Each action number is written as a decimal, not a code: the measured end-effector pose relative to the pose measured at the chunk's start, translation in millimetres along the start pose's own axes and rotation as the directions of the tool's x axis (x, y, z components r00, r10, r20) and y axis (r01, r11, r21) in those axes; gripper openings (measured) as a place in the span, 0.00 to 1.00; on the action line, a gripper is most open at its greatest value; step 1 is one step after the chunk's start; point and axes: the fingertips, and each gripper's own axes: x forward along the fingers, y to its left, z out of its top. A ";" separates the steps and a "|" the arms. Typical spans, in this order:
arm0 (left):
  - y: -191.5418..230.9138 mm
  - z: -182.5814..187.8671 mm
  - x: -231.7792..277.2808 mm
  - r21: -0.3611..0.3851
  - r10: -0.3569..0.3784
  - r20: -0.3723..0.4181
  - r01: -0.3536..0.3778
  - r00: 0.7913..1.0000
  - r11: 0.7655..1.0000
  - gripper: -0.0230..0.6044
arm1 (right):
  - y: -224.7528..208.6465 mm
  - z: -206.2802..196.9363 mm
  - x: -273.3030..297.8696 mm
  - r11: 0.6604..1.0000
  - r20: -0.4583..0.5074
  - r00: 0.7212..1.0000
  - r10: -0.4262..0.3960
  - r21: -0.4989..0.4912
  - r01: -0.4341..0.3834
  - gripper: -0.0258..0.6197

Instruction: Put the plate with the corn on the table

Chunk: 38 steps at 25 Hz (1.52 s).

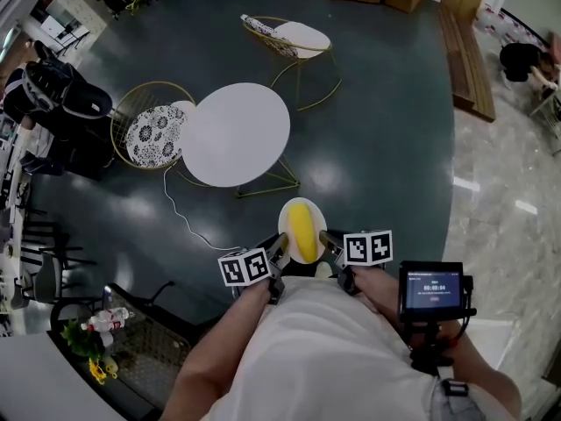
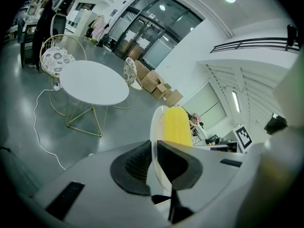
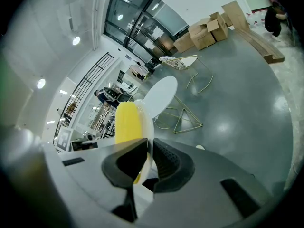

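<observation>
Grip: your left gripper (image 1: 280, 248) and right gripper (image 1: 328, 240) are pinching the plate (image 1: 286, 220).
Carry: level, toward the table's (image 1: 235, 134) near edge; corn (image 1: 302, 228) rolls.

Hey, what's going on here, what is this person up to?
A person holds a white plate with a yellow corn cob lying on it. The left hand-held gripper and the right hand-held gripper are each clamped on an opposite rim. The plate is in the air over the dark floor, short of the round white table, and is not yet set down.
</observation>
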 end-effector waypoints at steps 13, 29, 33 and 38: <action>23.5 25.3 23.7 -0.023 -0.011 -0.013 0.011 1.000 1.000 0.10 | -10.3 26.7 28.6 1.000 -0.012 1.000 -0.022 -0.002 0.022 0.11; 48.3 100.3 63.0 -0.032 -0.054 -0.009 0.053 0.999 0.998 0.10 | -16.6 103.0 70.7 0.999 -0.007 0.999 -0.053 -0.010 0.053 0.11; 56.7 121.4 69.5 -0.050 -0.062 0.012 0.062 0.998 0.997 0.10 | -14.9 122.3 86.4 0.998 -0.020 0.998 -0.051 -0.031 0.050 0.11; 65.4 135.0 71.9 -0.084 -0.068 0.031 0.071 0.997 0.994 0.10 | -11.9 136.2 99.2 0.997 -0.046 0.997 -0.068 -0.050 0.065 0.11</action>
